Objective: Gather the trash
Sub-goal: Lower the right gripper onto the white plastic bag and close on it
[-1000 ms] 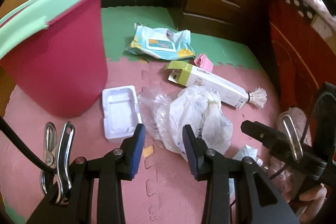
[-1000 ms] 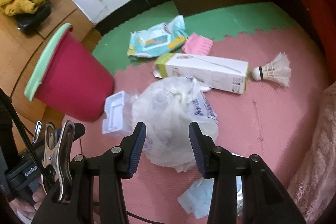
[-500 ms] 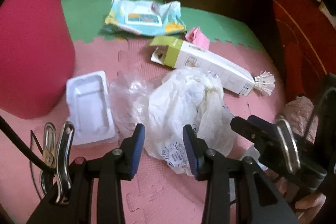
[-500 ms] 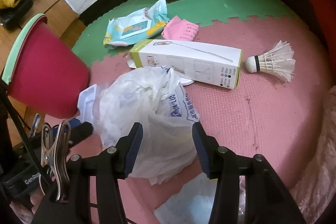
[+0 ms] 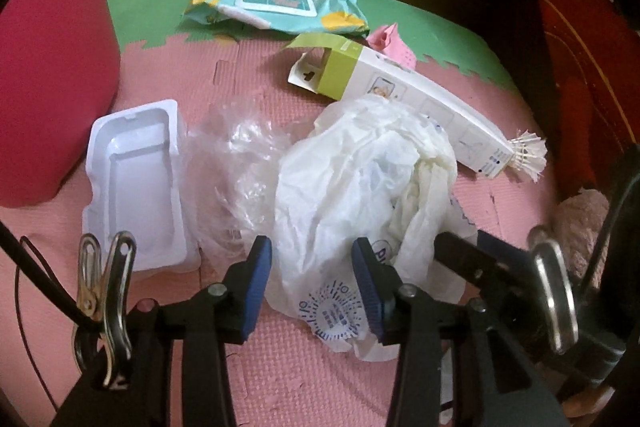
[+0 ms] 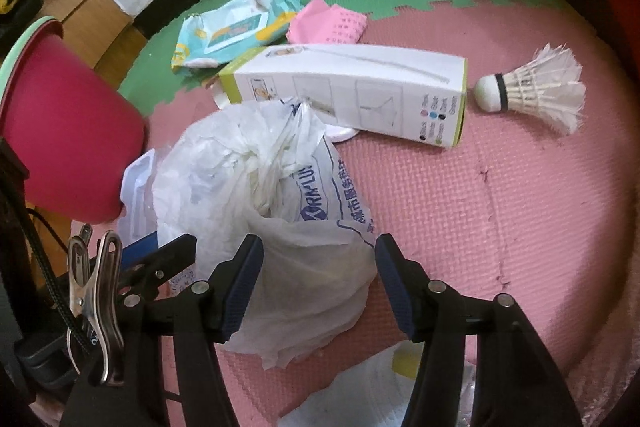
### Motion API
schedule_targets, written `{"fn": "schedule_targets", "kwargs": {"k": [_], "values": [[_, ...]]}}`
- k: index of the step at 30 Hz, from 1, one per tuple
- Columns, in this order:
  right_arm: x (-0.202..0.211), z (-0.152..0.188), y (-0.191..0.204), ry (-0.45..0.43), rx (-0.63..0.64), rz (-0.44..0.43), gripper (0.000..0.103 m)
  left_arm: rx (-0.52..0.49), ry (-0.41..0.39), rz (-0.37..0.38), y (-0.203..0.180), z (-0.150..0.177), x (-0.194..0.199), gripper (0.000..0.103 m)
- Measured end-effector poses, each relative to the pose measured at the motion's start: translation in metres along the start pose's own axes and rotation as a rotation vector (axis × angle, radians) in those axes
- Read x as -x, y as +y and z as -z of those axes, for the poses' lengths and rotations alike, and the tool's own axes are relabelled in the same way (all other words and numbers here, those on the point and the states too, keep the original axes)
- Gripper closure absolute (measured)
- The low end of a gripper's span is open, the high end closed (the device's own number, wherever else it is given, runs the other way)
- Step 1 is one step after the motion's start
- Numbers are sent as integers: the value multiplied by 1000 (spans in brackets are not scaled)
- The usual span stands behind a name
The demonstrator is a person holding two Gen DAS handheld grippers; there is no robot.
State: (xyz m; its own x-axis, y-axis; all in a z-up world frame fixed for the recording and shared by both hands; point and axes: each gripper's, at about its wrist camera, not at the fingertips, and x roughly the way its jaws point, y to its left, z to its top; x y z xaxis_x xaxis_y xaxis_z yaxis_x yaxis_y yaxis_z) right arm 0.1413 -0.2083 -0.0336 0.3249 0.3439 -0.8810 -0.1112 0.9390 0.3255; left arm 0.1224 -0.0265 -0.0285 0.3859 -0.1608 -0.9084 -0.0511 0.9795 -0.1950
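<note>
The crumpled white plastic bag point(image 5: 360, 195) lies just beside the red bin point(image 5: 52, 67); both the left gripper point(image 5: 312, 279) and right gripper point(image 6: 318, 279) are spreading around its near folds, pinching nothing; likely light, limp, slippery, so grab bunched folds.

I see soft, even indoor light on the floor mat point(image 6: 500, 207), only faint shadows. Fisheye bending curves both views, corners vignette to black, and fine detail looks slightly smeared.
</note>
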Motion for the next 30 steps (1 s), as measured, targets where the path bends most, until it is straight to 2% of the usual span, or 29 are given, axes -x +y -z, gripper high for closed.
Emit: {"fn": "schedule_targets", "kwargs": {"k": [7,19,30], "values": [[-7,5,3,24,9,4,45,-2,-13,3,0,-1,0,59],[-11,6,3,41,3,2,59,-21,-29,-4,-4,0,2,62],[-10,7,4,46,3,0,61,-48,-40,-6,-7,1,1,68]]}}
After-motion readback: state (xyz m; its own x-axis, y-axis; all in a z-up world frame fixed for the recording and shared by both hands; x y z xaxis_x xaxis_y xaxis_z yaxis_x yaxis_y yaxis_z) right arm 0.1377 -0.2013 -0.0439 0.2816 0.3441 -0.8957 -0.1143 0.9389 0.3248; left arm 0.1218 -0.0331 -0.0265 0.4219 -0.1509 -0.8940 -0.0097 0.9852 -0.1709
